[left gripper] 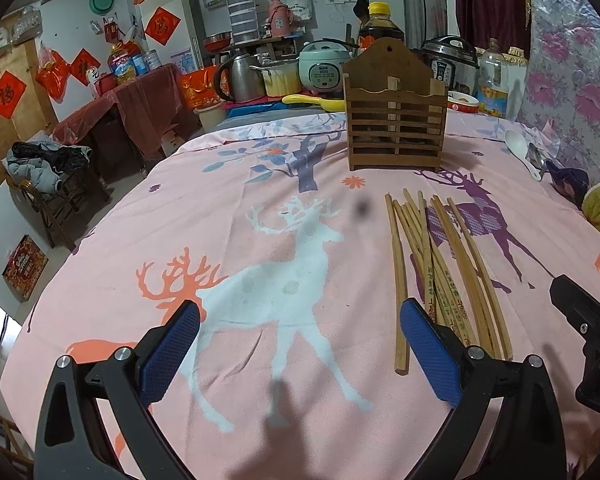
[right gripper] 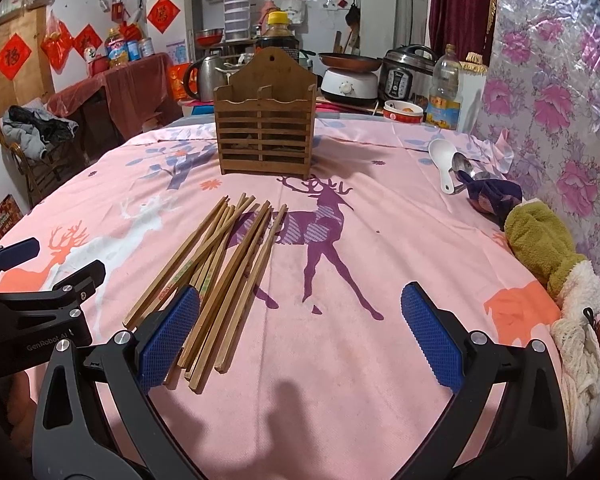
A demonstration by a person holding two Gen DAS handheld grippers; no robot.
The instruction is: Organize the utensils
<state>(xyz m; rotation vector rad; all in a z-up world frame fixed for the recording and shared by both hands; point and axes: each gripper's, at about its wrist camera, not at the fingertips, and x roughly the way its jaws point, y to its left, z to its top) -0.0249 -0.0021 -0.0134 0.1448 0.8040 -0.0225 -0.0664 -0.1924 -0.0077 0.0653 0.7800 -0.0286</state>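
A pile of several wooden chopsticks (left gripper: 440,264) lies on the pink deer-print tablecloth (left gripper: 260,184), also in the right wrist view (right gripper: 220,272). A slatted wooden utensil holder (left gripper: 396,120) stands upright behind them (right gripper: 266,128). A white spoon (left gripper: 520,150) and a metal spoon (left gripper: 537,157) lie at the far right (right gripper: 444,164). My left gripper (left gripper: 300,344) is open and empty, just left of the chopsticks' near ends. My right gripper (right gripper: 300,336) is open and empty, its left finger (right gripper: 168,332) over the chopsticks' near ends.
A dark purple cloth (right gripper: 492,196) and a green and white plush mitten (right gripper: 548,252) lie at the table's right edge. Kettle (left gripper: 240,76), rice cookers (left gripper: 324,66), oil bottles (right gripper: 446,92) and a bowl (right gripper: 402,112) crowd the counter behind the holder. A floral wall covering (right gripper: 560,100) stands right.
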